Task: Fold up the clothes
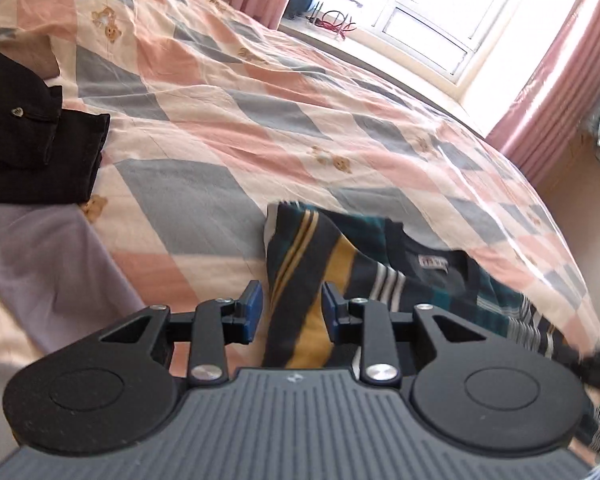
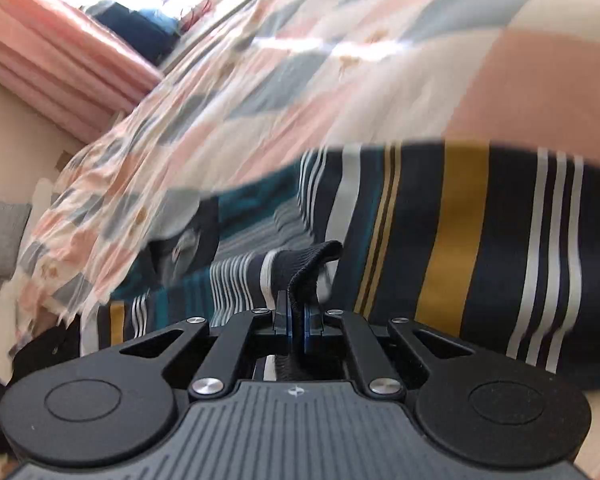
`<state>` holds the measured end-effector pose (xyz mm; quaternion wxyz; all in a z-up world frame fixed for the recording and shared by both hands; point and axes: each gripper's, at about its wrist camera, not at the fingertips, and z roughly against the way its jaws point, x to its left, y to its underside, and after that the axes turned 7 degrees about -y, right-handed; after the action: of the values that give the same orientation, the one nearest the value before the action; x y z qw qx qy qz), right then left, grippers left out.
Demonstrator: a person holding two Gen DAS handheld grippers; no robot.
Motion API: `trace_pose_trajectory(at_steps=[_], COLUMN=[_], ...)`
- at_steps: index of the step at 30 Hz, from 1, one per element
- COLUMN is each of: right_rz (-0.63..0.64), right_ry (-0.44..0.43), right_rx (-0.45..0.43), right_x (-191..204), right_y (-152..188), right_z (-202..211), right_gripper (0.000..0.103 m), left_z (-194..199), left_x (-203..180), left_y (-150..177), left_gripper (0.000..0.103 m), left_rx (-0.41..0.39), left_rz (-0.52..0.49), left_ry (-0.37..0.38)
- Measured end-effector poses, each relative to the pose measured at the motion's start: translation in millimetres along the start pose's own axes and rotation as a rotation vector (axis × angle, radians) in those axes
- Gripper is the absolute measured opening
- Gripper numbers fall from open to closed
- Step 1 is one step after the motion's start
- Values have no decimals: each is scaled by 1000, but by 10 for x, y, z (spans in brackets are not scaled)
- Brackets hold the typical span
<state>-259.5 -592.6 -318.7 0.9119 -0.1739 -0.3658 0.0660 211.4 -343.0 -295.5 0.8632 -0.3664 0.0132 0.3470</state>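
Striped knit sweater lies rumpled on the quilt; right fingers clench its ribbed cuff, left fingers spread apart.

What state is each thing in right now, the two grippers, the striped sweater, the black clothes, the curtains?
Left gripper: open, fingers either side of a raised sweater fold, not clamped.
Right gripper: shut on the sweater's dark ribbed edge.
Striped sweater: unfolded, rumpled on the bed, one part lifted.
Black clothes: folded, lying on the bed.
Lilac cloth: spread flat.
Curtains: drawn aside from the window.
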Motion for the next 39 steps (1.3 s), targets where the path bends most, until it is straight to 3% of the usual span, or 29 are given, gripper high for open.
trace_pose_trajectory(at_steps=[2,6,9,12,14,16,18,20,21,23,26,27,29,31,33,36,38,39], right_rz=[10,6,-1,-105,-108,-110,-117,-103,-82,-35,-61,-95,-84,-25,-4,-19,-49,-64], right_ry=[-11,-120,-32,-21,-16,-14,-12,-16,-51,-89,37,50,58,55,35,39,48,42], right_rx=[-13,-83,-41,-2,0,4,4,-25,-56,-100,-16,9,7,-5,-9,5,7,4], right_x=[62,175,142,-81,-109,-122,-144,-122,-90,-17,-141,-222,-248,-151,-100,-147,-190,-208], right_y=[35,84,142,196,217,234,248,253,259,269,297,305,287,231,203,199,213,218], right_z=[50,363,384,281,217,167,140,176,223,311,154,67,-33,-71,-83,-104,-114,-118], right_gripper=[5,5,5,5,5,5,6,6,6,5,5,5,5,6,7,15,17,18], left_z=[-151,-548,-937,-1324,-1506,-1610,-1657,-1631,-1574,-1387,-1263,-1325,-1457,-1431,-1290,-965,-725,-607], left_x=[44,97,149,264,329,339,291,184,105,-147,-572,-639,-667,-603,-438,-114,3,47], left_y=[-115,-338,-485,-576,-599,-621,-655,-702,-730,-749,-629,-556,-452,-443,-517,-605,-546,-500], left_gripper=[26,26,28,30,32,32,31,8,8,8,9,10,11,20,31,34,38,45], left_rx=[18,73,142,222,264,283,293,279,248,129,-16,-15,24,27,30,57,98,120], left_rz=[23,91,165,303,391,434,416,334,267,25,-403,-484,-540,-488,-343,-112,-49,-28], left_ry=[18,27,40,61,99,130,140,139,130,93,-39,-90,-148,-152,-137,-81,-33,-8])
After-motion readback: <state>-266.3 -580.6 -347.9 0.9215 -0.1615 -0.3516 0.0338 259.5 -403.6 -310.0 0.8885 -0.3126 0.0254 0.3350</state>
